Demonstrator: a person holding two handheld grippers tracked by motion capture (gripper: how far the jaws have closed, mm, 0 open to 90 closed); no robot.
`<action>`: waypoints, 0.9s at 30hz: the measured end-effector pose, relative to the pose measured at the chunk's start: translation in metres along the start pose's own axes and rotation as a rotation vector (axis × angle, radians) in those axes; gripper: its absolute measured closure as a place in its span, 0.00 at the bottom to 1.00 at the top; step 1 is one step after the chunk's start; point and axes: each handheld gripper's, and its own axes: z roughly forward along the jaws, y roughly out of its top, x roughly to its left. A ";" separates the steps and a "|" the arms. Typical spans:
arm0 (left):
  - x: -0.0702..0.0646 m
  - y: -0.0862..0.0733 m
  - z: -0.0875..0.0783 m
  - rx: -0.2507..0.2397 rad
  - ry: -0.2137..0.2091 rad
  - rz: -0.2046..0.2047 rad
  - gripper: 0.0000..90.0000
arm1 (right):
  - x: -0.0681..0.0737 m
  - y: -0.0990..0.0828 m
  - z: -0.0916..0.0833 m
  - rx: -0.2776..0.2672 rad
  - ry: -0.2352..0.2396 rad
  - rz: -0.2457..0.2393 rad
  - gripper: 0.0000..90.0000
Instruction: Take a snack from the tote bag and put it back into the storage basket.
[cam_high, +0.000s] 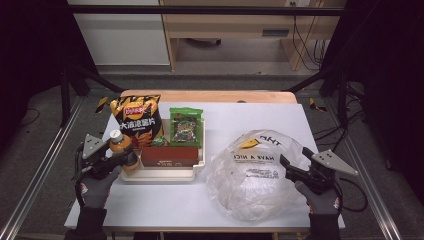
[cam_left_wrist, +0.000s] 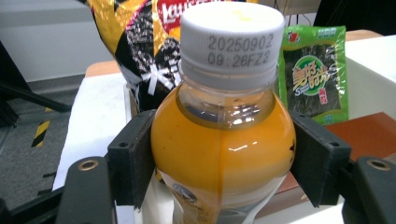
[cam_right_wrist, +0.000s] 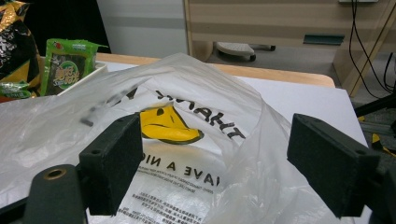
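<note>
A bottle of orange juice (cam_high: 121, 150) with a white cap stands upright at the left end of the white tray (cam_high: 160, 175). My left gripper (cam_high: 125, 156) is shut on it. In the left gripper view both pads (cam_left_wrist: 133, 156) press the bottle (cam_left_wrist: 224, 140) just below its shoulder. A crumpled clear plastic bag (cam_high: 255, 175) with a yellow print and black lettering lies on the right half of the table. My right gripper (cam_high: 292, 167) is open at the bag's right edge. In the right gripper view a fold of the bag (cam_right_wrist: 187, 116) rises between the wide jaws, untouched by the pads.
The tray also holds a black-and-yellow chips bag (cam_high: 136, 120), a green seaweed packet (cam_high: 186, 125) and a brown box (cam_high: 169, 156). The white table top (cam_high: 250, 120) ends in a wooden strip at the back. Black frame posts stand at both sides.
</note>
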 end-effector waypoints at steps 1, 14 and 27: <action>0.000 -0.001 0.000 0.005 -0.001 -0.005 0.33 | 0.000 0.000 0.000 -0.001 0.001 0.001 0.21; -0.001 -0.013 0.006 0.040 0.002 -0.003 0.33 | -0.001 -0.001 0.000 0.003 -0.002 0.004 0.21; -0.001 -0.016 0.002 0.008 -0.013 0.008 0.29 | -0.002 0.000 -0.002 -0.003 -0.004 0.002 0.20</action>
